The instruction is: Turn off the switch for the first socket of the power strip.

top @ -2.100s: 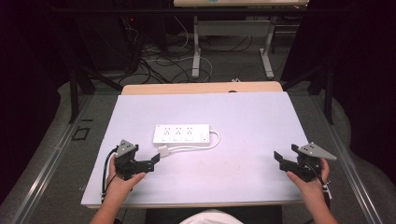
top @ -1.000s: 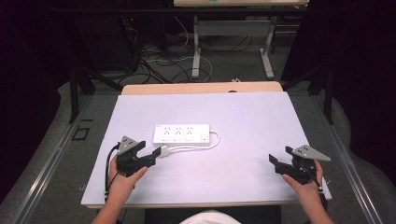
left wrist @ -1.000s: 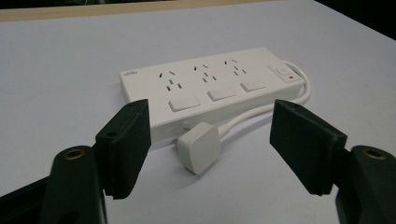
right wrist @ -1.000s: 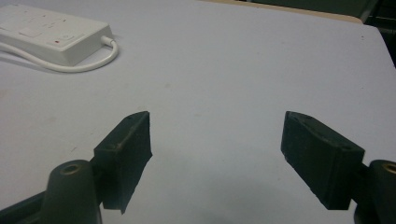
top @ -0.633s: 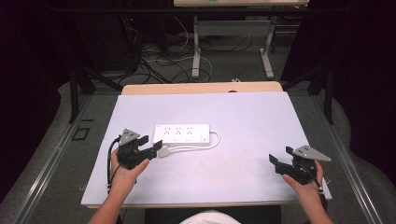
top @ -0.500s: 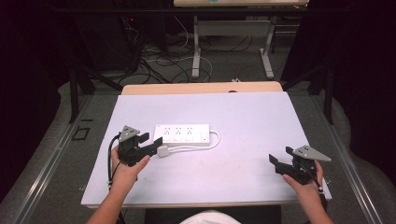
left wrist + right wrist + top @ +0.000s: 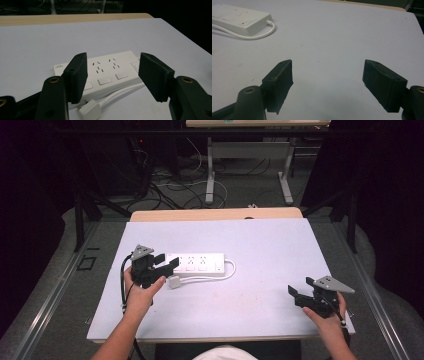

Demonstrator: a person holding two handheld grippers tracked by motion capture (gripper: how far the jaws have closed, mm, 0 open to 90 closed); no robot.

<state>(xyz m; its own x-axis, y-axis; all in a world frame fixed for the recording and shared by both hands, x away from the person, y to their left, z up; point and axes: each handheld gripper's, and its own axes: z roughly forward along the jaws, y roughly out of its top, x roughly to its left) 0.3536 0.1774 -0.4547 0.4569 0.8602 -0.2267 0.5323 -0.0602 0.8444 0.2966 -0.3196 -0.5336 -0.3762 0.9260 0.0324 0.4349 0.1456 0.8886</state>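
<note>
A white power strip (image 7: 196, 264) lies across the middle of the pale table (image 7: 265, 245), with its white cable looped along its near side and the plug (image 7: 174, 281) lying at the left end. My left gripper (image 7: 169, 264) stands open just left of the strip; in the left gripper view (image 7: 112, 75) the strip (image 7: 107, 72) and plug (image 7: 90, 111) lie between and just beyond the jaws. My right gripper (image 7: 298, 292) is open near the table's front right, nothing between its jaws (image 7: 327, 82). The strip's switch end (image 7: 244, 21) sits far off in the right gripper view.
A wooden strip (image 7: 215, 214) runs along the table's far edge. Beyond it are desk legs (image 7: 210, 170) and cables on the floor. Bare table surface stretches between the strip and the right gripper.
My left gripper has moved forward and right, up to the left end of the power strip. The right gripper shifted slightly toward the front edge, then held still.
</note>
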